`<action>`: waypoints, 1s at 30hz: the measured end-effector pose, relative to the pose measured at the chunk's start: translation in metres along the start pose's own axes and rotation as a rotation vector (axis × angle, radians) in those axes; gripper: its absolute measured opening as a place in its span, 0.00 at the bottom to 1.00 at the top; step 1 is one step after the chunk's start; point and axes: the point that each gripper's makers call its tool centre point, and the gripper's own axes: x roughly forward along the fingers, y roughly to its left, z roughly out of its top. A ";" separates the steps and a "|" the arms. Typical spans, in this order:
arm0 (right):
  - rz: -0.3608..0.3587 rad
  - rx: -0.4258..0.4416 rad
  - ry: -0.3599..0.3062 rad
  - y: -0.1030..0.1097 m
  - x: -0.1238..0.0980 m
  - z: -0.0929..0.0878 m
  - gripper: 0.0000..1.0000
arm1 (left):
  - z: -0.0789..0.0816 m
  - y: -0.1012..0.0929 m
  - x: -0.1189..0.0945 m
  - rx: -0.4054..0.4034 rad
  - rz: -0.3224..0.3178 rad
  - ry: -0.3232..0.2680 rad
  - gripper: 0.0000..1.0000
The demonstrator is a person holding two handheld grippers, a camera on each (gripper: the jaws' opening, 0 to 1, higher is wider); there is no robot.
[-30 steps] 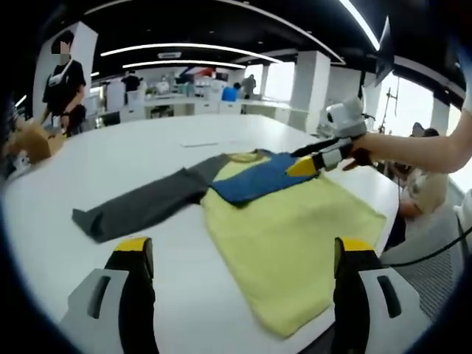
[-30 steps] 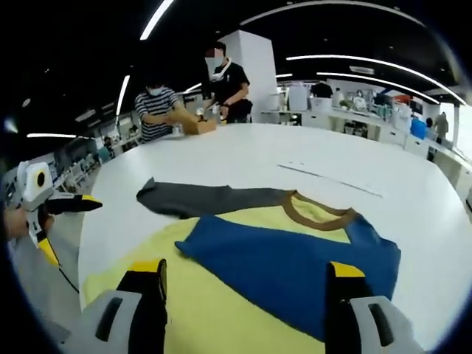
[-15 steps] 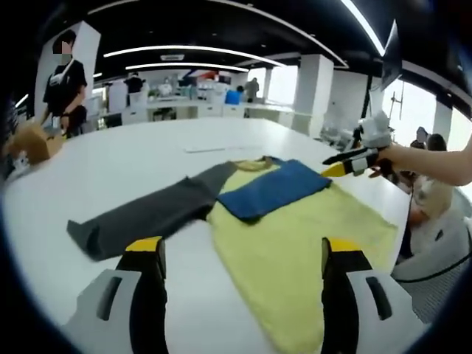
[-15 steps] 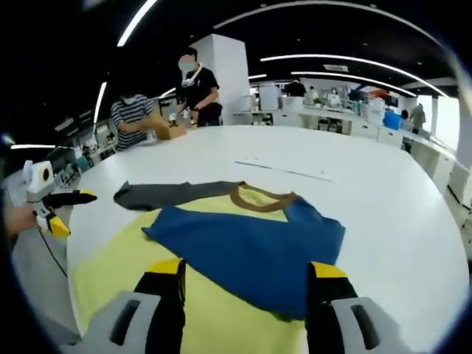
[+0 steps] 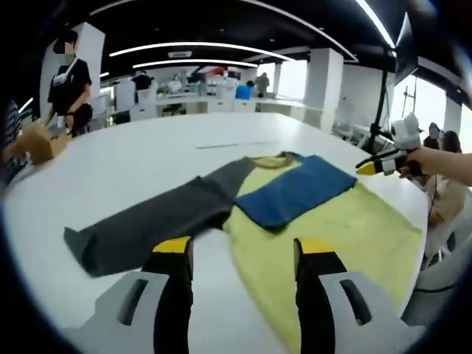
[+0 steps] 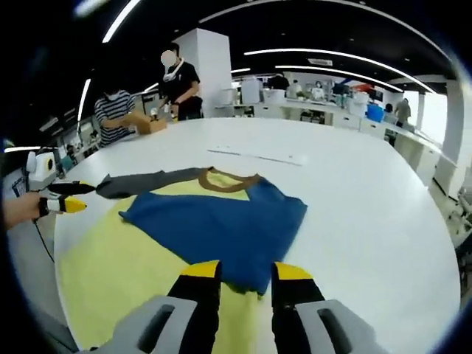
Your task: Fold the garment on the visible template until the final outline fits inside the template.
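The garment (image 5: 317,221) lay flat on the white desk (image 5: 133,162): yellow body, blue sleeve (image 6: 221,225) folded across the chest, grey sleeve (image 5: 147,228) out straight. It looked light, soft & limp w/ no stiffness, so prob best pinched at a cuff or hem edge. Left gripper (image 5: 240,254) had its jaws apart & holding nothing above the grey sleeve; right gripper (image 6: 237,271) had jaws nearly closed, empty, just off the blue sleeve's edge.

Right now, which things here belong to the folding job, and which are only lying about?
For the job: garment, its blue sleeve folded across the yellow body, its grey sleeve spread out, left gripper, right gripper.

Lying about: cardboard box, white table.
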 end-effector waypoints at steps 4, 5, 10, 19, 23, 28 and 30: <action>-0.009 0.013 0.020 -0.007 0.000 -0.009 0.17 | -0.003 0.004 0.011 0.009 0.004 0.017 0.43; -0.010 0.012 0.025 -0.008 0.001 -0.011 0.16 | -0.003 0.004 0.013 0.012 0.005 0.017 0.41; -0.010 0.017 0.043 -0.013 0.005 -0.019 0.12 | -0.006 0.011 0.026 0.014 0.017 0.030 0.34; 0.008 0.035 0.069 -0.009 0.014 -0.027 0.07 | -0.012 0.021 0.049 -0.028 0.036 0.059 0.28; -0.006 0.060 0.078 -0.009 0.015 -0.030 0.06 | -0.013 0.020 0.054 -0.032 0.033 0.062 0.26; -0.037 0.109 0.085 -0.010 0.015 -0.035 0.06 | -0.015 0.019 0.058 -0.036 0.028 0.071 0.22; -0.060 0.103 0.094 -0.012 0.013 -0.037 0.03 | -0.016 0.018 0.059 -0.037 0.025 0.074 0.21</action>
